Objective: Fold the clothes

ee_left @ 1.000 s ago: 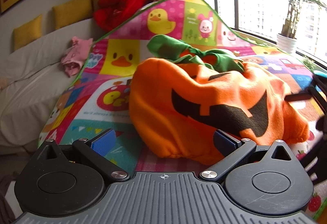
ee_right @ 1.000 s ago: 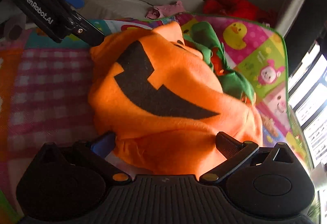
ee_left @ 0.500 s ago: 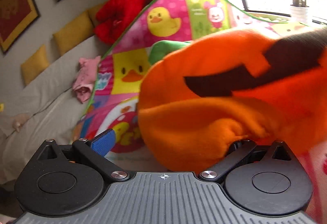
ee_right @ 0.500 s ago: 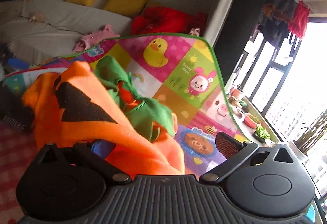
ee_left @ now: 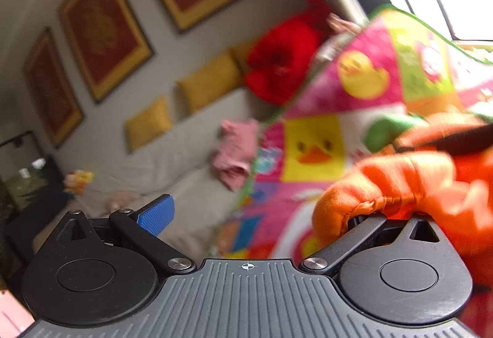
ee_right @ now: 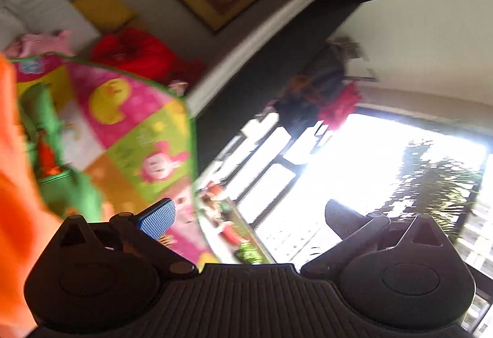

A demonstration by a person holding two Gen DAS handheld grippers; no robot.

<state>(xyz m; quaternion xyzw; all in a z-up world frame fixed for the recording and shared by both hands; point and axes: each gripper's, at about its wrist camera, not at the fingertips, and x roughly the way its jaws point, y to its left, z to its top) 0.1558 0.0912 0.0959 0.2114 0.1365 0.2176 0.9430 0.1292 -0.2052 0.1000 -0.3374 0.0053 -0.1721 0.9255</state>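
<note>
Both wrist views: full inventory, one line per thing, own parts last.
pumpkin costume: 1, orange with black face and green collar, on the play mat, hem draped over the left gripper's right finger
play mat: 1, multicolour cartoon squares, under the costume
pink garment: 1, pink, on the sofa by the mat edge
red bundle: 1, red, at the sofa's far end
cushions: 3 seen, yellow, along the sofa back
sofa: 1, white, under the pictures
framed pictures: 3, red with gold frames, wall
left gripper: jaws apart
right gripper: jaws apart, nothing between
</note>
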